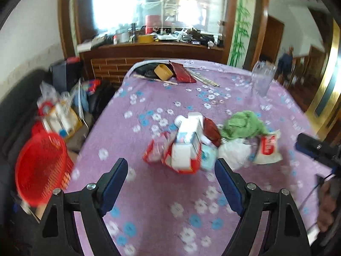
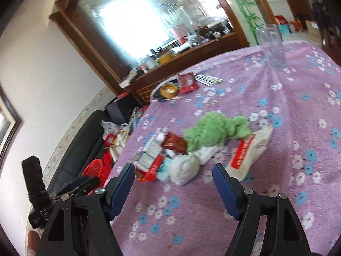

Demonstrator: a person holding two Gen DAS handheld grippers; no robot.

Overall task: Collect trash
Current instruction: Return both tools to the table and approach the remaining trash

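Near the middle of the table, well clear of every edge, lies the heap of trash the task is about: a red-and-white carton on crumpled red wrappers, a dark red snack packet leaning against it, a wad of white plastic, a white pouch with a red label on the right side of the heap, and a green cloth bunched behind them. Whether the cloth counts as trash cannot be told from here.

Both tools are short of the heap. The left gripper has its blue-padded jaws spread wide with nothing between them, the carton just beyond the tips. The right gripper is likewise spread and empty, facing the white plastic wad and the pouch.

The step in hand looks like the approach for a first pick. Done well, each gripper would take one loose outer piece rather than bite into the stack: the carton for the left, the wad or pouch for the right, with the pads closing across a narrow side so the soft wrappers do not slip out.

Off the table's left edge sits a red plastic basket, the likely place for the trash. A clear glass jar stands near the far right edge, well apart from the heap.
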